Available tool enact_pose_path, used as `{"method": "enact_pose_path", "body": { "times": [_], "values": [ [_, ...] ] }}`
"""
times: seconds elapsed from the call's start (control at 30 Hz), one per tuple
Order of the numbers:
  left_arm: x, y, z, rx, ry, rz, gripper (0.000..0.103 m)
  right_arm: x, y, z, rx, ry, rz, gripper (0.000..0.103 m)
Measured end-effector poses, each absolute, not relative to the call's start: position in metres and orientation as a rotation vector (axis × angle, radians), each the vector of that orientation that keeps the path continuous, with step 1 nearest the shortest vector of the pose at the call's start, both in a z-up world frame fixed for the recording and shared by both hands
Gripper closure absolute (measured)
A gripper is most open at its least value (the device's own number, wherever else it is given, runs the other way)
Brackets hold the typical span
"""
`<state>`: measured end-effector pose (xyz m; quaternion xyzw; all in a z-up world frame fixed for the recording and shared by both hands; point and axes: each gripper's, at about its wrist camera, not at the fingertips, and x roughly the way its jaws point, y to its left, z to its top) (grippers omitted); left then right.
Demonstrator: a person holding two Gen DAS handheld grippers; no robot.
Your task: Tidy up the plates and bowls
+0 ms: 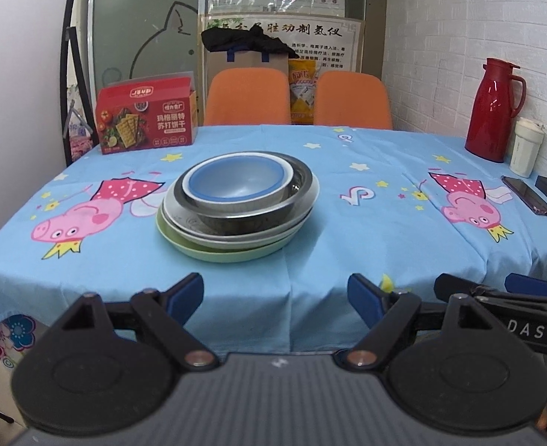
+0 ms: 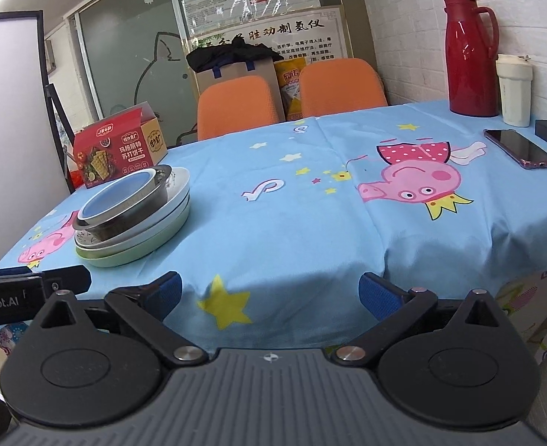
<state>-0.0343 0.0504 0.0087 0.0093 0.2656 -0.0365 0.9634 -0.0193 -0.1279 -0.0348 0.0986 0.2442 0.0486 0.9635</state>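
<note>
Plates and bowls sit nested in one stack (image 1: 236,208) on a table draped with a light blue cartoon-pig tablecloth (image 1: 366,223). From the bottom up: a pale green plate (image 1: 184,247), white plates, a steel bowl (image 1: 299,193), and a white bowl with a blue inside (image 1: 232,182) on top.

Going left to right in the left wrist view: a red cracker box (image 1: 145,115) stands at the far left corner of the table, the stack lies a little left of centre, two orange chair backs (image 1: 247,96) rise behind the far edge, and a red thermos jug (image 1: 494,107) stands far right beside a cream tumbler (image 1: 526,146), with a phone (image 1: 527,195) lying in front of them.

Left gripper (image 1: 275,299) hangs at the near table edge, well short of the stack, its blue-padded jaws spread apart with nothing between them. Right gripper (image 2: 269,291) hangs beside it at the same edge, to the right of the stack, its jaws likewise spread wide and empty over the draped cloth.
</note>
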Motion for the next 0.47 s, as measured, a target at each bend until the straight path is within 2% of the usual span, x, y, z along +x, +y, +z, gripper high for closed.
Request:
{"method": "enact_pose_path", "body": {
  "times": [0.47],
  "values": [
    [-0.037, 0.053, 0.008, 0.010, 0.531, -0.076, 0.021, -0.020, -0.118, -0.034, 0.201, 0.499, 0.131, 0.000]
  ]
}}
